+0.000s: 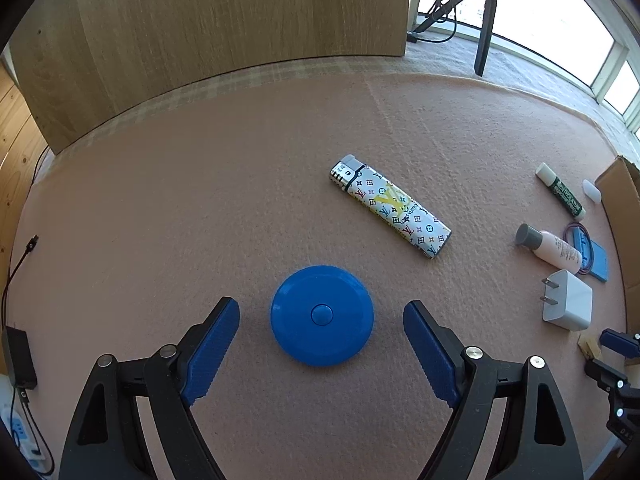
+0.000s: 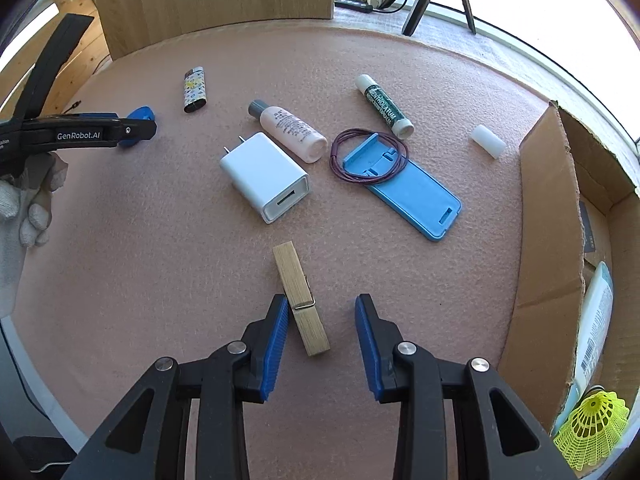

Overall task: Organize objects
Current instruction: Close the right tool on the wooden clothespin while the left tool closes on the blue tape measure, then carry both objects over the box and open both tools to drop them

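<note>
— Over at the far right of the left wrist view, what do we lose?

— We see only a corner of the cardboard box [image 1: 622,200] there, and the blue phone stand [image 1: 592,256] is half hidden behind the small pink bottle [image 1: 554,249]. The right gripper [image 1: 616,346] is cut off at the edge.

— And what does the right wrist view add?

— We get the open box [image 2: 548,240] with a yellow shuttlecock [image 2: 592,428] and a white tube [image 2: 596,320] inside, both partly cut off. We also see the whole stand [image 2: 408,188] with a purple cord loop [image 2: 368,156] lying over its end, the white charger [image 2: 266,176] just beside the bottle [image 2: 288,132], a green lip balm [image 2: 384,106] and its white cap [image 2: 488,141] apart from it.

— Where are our jaws?

— Our left gripper [image 1: 320,312] has its jaws spread wide on either side of the blue round disc [image 1: 322,316], not touching it. In the right view that disc [image 2: 140,114] is mostly hidden behind the left gripper [image 2: 132,130], held by a white-gloved hand [image 2: 28,200].

— And the right gripper [image 2: 322,320]?

— Its jaws stand partly open. The wooden clothespin [image 2: 300,298] lies between them on the pink surface [image 2: 160,280], against the left pad, clear of the right one. We cannot tell whether it is pressed.

— Anything else nearby?

— The patterned lighter [image 1: 390,206] lies just beyond the disc.
</note>
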The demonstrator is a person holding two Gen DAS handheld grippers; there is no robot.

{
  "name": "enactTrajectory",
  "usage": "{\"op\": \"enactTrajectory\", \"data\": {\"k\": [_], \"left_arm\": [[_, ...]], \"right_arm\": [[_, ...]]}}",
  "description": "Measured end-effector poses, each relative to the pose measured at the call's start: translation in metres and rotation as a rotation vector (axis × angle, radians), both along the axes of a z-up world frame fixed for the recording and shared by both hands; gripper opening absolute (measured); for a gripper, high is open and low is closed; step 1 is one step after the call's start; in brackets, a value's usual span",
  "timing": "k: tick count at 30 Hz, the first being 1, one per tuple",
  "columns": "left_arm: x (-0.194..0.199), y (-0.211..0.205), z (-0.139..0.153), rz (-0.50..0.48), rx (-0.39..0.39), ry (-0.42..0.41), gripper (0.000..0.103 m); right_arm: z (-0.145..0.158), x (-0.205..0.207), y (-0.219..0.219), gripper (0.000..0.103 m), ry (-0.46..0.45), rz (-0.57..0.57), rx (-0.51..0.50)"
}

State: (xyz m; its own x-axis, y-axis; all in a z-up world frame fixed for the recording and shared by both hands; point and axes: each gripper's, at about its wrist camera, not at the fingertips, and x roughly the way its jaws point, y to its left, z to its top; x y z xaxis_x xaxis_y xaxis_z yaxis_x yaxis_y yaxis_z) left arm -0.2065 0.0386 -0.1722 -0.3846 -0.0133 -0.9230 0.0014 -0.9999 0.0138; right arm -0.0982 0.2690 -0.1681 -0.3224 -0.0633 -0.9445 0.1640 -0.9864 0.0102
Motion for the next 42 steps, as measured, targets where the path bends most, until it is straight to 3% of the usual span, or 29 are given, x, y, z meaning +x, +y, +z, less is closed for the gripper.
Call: {"op": "enactTrajectory", "data": {"k": [6,10,18,25,33,42], "left_arm": [[0.0,0.001,-0.002,0.006,0.005,0.004,0.071],[0.0,0.001,0.0,0.013,0.011,0.004,0.054],[0.006,0.004,0.001,0.011,0.003,0.007,0.054],[0.018,0.017,0.009,-0.031,-0.004,0.013,0.054],[0.03,0.044,0.041,-0.094,0.017,0.071,0.054],[0.03,0.108,0.077,-0.213,0.051,0.132,0.054]], "right_arm": [[-0.001,0.0,-0.013,0.027,0.022,0.034,0.063],[-0.001,0.0,-0.013,0.018,0.025,0.044,0.072],[-0.003,0.0,-0.01,0.011,0.042,0.027,0.068],[0.008,0.006,0.007,0.011,0.068,-0.03,0.012],[0.045,0.025,0.037,0.011,0.145,-0.107,-0.084],[0.088,0.049,0.086,0.011,0.233,-0.198,-0.13]]}}
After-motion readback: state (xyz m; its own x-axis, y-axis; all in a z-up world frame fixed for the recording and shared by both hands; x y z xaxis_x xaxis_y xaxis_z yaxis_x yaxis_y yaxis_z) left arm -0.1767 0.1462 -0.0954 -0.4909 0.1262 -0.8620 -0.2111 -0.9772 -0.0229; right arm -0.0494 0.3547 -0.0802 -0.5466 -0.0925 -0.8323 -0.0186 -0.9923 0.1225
